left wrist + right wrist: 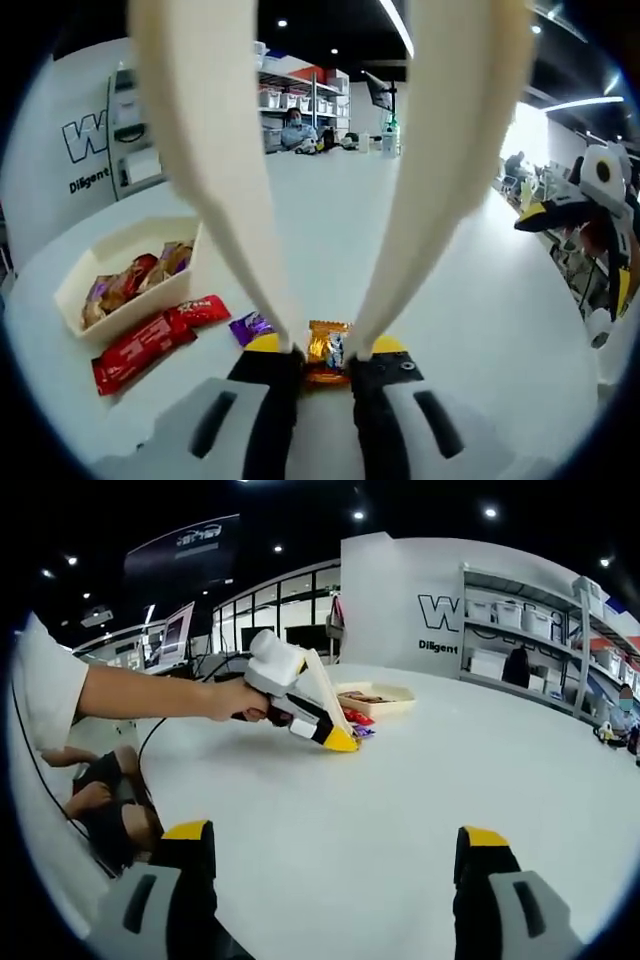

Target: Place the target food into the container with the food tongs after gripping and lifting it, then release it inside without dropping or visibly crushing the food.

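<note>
Your left gripper (325, 362) carries the food tongs (325, 180), arms spread, with the gold-wrapped candy (327, 352) on the table (480, 300) between the tips; I can't tell if they're touching it, so no grip confirmed. Still left: lift, carry, release. The container (125, 275) sits nearby, already holding snacks. Right gripper (335, 845) is idle, jaws apart.

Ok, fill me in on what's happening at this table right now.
A person is working food tongs mounted in the left hand-held gripper, with the tips straddling a gold-wrapped candy on the white table. The candy is not yet lifted. A cream container nearby already holds a few wrapped snacks, and red packets lie beside it. The right hand-held gripper hovers open over bare table, holding nothing.
</note>
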Demonstrator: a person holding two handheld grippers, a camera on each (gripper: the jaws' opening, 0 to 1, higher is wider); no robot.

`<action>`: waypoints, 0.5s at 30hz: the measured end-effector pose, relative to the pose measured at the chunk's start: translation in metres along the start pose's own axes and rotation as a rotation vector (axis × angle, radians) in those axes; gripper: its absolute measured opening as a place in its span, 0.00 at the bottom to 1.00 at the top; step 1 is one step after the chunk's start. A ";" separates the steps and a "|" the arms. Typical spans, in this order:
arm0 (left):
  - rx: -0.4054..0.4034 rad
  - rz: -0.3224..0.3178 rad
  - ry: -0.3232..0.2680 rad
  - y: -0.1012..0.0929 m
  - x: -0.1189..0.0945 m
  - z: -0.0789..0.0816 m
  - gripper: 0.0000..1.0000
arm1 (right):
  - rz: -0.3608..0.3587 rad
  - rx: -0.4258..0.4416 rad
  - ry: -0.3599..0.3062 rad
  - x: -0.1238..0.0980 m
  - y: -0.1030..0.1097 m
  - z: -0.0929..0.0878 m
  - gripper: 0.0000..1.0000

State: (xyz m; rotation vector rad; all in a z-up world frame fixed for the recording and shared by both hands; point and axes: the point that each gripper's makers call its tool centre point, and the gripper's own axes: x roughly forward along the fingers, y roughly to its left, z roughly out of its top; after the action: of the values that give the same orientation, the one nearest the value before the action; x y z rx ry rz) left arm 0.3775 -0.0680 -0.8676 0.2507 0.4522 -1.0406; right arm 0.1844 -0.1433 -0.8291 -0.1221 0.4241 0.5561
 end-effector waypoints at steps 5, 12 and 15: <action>-0.017 0.009 0.016 0.003 -0.003 0.002 0.18 | -0.002 -0.007 0.003 0.000 -0.002 0.001 0.99; -0.016 0.017 -0.028 0.007 -0.014 0.020 0.19 | 0.004 0.009 -0.009 0.002 -0.002 0.003 0.99; -0.033 0.015 -0.034 0.015 -0.018 0.028 0.19 | 0.010 0.007 -0.007 0.004 -0.001 0.003 0.99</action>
State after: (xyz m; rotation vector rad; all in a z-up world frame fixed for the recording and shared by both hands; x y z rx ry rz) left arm 0.3898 -0.0582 -0.8347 0.2060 0.4355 -1.0200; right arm 0.1885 -0.1415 -0.8281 -0.1112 0.4196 0.5648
